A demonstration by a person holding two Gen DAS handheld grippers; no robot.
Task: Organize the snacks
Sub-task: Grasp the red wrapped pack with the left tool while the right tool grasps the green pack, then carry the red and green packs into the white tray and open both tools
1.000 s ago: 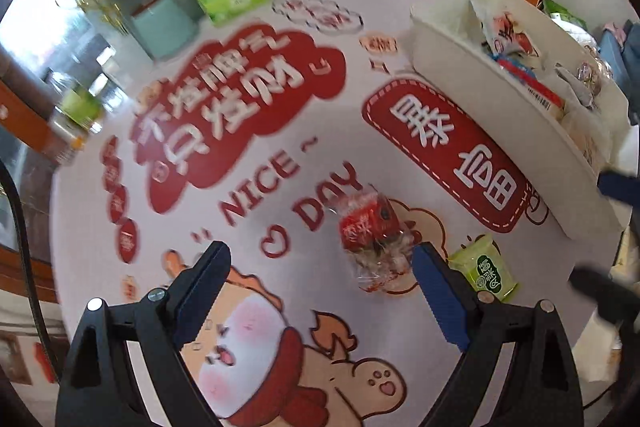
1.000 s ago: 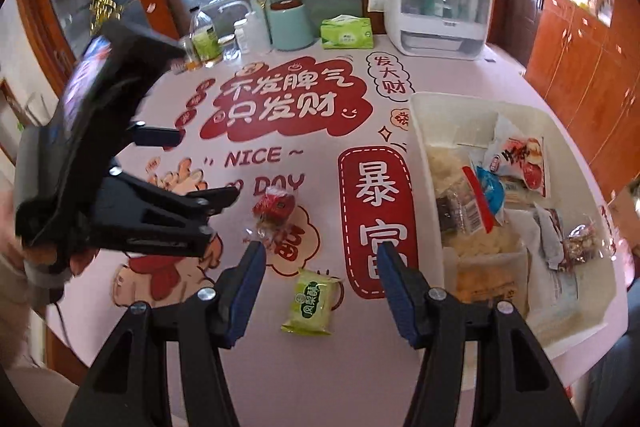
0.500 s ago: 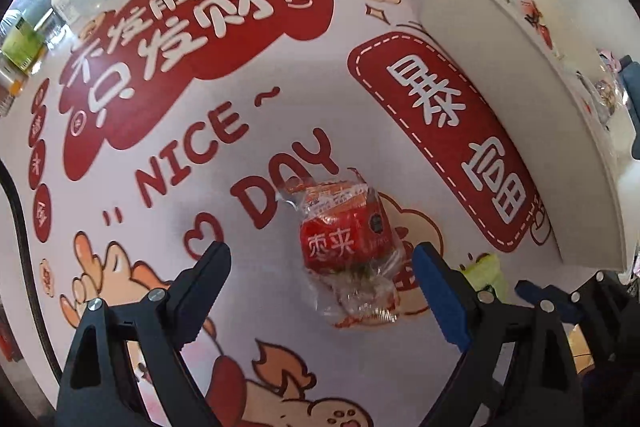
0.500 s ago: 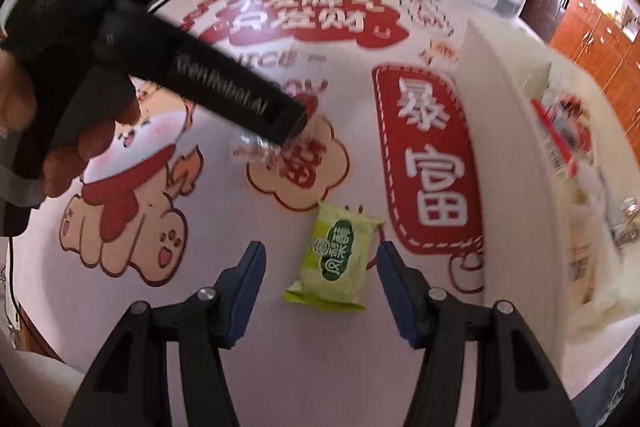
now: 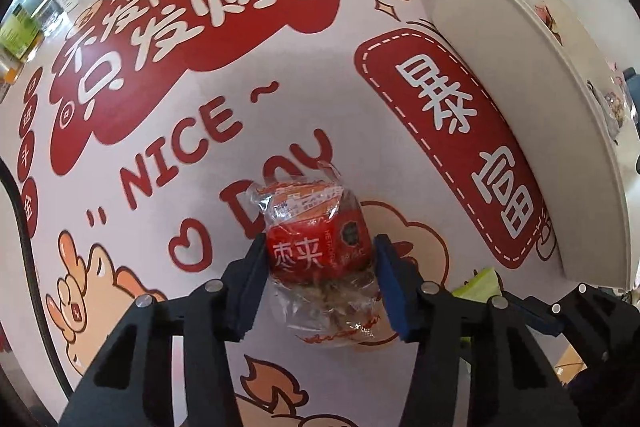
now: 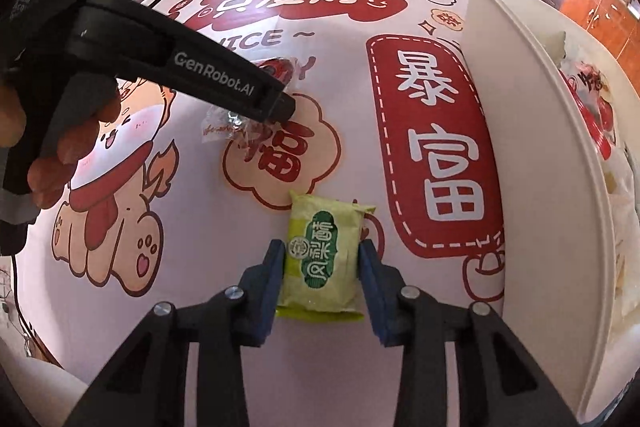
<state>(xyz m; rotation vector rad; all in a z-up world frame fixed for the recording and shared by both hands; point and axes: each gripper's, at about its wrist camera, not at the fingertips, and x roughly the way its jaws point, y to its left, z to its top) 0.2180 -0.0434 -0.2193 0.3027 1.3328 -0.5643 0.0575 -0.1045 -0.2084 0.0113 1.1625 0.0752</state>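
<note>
hiding green packet's [image 5: 478, 281] bulk, right hand-held gripper [image 5: 532, 311]

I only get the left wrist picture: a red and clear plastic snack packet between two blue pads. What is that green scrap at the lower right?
Observer: A small green foil snack packet, flat on the printed tablecloth, between the right gripper's closing jaws; the pads touch its sides.
Operator: And inside the white tub? I see mostly wall.
Observer: The white plastic bin holds several snack packets piled together.
Operator: Who holds my gripper?
Observer: A bare hand grips the black handle of the left gripper, whose jaws are closing on your red and clear snack packet.
</note>
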